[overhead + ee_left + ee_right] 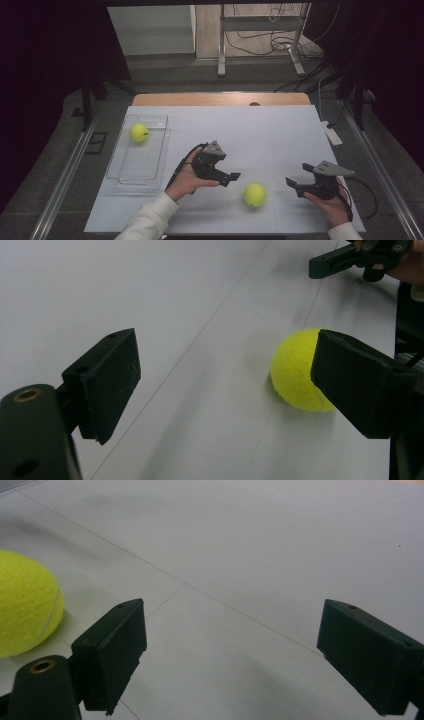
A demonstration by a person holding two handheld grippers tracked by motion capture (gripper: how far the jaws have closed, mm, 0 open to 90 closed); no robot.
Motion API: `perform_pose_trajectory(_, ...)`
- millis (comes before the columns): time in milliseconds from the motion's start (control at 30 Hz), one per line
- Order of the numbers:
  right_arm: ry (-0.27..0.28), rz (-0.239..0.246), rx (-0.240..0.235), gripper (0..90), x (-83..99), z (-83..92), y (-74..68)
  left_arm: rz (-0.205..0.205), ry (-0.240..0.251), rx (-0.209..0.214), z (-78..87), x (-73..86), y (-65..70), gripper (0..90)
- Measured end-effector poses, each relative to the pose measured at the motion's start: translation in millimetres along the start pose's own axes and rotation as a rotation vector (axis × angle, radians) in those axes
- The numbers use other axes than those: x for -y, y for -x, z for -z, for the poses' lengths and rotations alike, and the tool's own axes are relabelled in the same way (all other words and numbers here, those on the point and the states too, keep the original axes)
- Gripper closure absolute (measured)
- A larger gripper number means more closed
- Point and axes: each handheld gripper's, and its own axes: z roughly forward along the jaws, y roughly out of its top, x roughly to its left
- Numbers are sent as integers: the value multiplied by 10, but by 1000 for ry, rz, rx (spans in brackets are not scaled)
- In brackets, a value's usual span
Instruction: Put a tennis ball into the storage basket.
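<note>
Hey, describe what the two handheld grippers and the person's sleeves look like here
Both are black. The left gripper and right gripper each carry a grey three-cornered plate on top and a black cable trailing back by the hand. In the gripper views the jaws end in flat, blocky black pads, faintly scuffed, with a brass-coloured ring set in the body. The person's sleeves are white.

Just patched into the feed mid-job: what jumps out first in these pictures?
The bright yellow-green felt tennis ball on the white tabletop, near the front edge between the two hands, catches the eye first. The left tongs stand open just left of it, and the right tongs stand open on its other side. A second yellow-green tennis ball lies in the clear plastic tray at the table's left.
</note>
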Motion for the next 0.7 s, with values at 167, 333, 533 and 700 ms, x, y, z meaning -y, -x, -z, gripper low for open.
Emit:
perform_pose_trajectory(167, -1, 2, 1, 126, 0, 0, -1, -8, -10, 7, -44, -7, 26, 135)
perform_pose_trajectory(333, -1, 1, 1, 126, 0, 1, 0, -13, -17, 14, -89, -8, 46, 135)
perform_pose_trajectory(533, -1, 1, 0, 126, 1, 0, 0, -15, -32, 20, -149, -2, 71, 134)
perform_pose_trajectory(700, -2, 2, 1, 126, 1, -1, 0, -19, -46, 27, -209, -3, 95, 133)
